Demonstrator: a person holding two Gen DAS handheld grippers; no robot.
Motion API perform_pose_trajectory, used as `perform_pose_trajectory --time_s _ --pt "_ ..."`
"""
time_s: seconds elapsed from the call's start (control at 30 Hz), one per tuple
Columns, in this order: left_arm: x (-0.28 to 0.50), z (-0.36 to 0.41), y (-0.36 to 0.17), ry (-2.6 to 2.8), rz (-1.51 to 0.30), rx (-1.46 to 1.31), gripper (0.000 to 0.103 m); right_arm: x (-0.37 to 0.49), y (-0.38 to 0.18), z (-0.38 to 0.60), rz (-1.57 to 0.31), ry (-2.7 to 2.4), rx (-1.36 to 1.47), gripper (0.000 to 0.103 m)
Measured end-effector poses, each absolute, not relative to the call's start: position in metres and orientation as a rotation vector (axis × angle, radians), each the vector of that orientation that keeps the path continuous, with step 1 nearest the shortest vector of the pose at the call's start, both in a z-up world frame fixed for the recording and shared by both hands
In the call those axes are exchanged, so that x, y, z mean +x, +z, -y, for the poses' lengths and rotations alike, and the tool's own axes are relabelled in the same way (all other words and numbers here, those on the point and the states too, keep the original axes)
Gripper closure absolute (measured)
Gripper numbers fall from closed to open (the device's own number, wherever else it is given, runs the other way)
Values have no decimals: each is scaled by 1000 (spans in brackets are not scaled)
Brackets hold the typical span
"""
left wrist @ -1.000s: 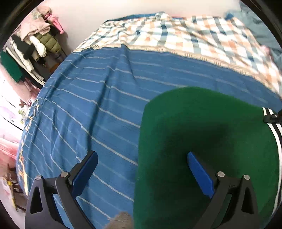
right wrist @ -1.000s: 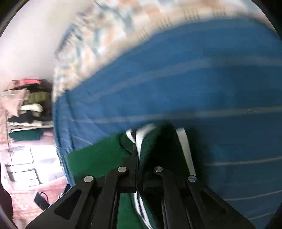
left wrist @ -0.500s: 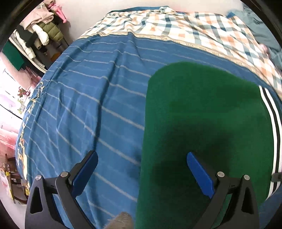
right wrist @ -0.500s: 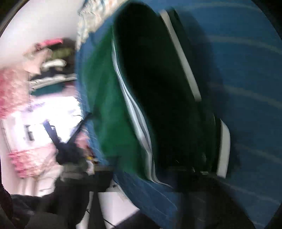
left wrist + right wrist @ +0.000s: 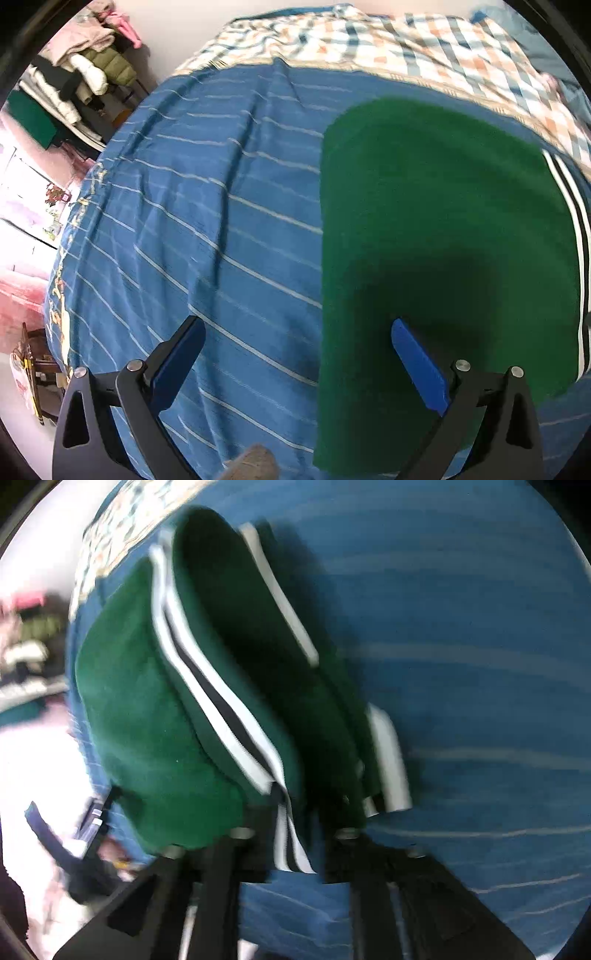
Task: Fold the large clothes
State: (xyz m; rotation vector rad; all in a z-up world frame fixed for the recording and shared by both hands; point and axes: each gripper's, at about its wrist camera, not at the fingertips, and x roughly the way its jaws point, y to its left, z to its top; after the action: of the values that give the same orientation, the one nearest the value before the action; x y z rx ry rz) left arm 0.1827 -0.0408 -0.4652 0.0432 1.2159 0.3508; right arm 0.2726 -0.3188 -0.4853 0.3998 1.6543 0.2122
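A green garment [image 5: 443, 203] with a black-and-white striped hem [image 5: 570, 221] lies folded on the blue striped bedsheet [image 5: 203, 221]. My left gripper [image 5: 295, 326] hovers open over the garment's left edge. Its right finger is above the green cloth, its left finger above the sheet, and nothing is between them. In the blurred right wrist view the green garment [image 5: 140, 709] bulges in folds. My right gripper [image 5: 291, 830] has its jaws opening, with the striped hem [image 5: 221, 701] running down between the fingers. The pads stand apart from the cloth.
A plaid blanket [image 5: 369, 40] covers the far end of the bed. A rack piled with clothes [image 5: 85, 62] stands by the wall at the upper left. The bed's left edge drops to the floor, where some furniture [image 5: 33, 376] stands.
The right gripper, shut on the striped hem a second ago, has carried it across the bed, and its jaws have now parted. The left view has shifted, so more of the folded green cloth shows.
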Motion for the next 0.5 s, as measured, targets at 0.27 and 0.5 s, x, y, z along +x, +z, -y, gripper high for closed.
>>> perform_pose_trajectory --time_s 0.27,0.5 --pt "205 40 -460 380 -1173 34 0 342 -475 290 -1505 303 465 31" --pt "216 49 -481 353 -1247 0 0 344 -513 277 -1487 301 687 100"
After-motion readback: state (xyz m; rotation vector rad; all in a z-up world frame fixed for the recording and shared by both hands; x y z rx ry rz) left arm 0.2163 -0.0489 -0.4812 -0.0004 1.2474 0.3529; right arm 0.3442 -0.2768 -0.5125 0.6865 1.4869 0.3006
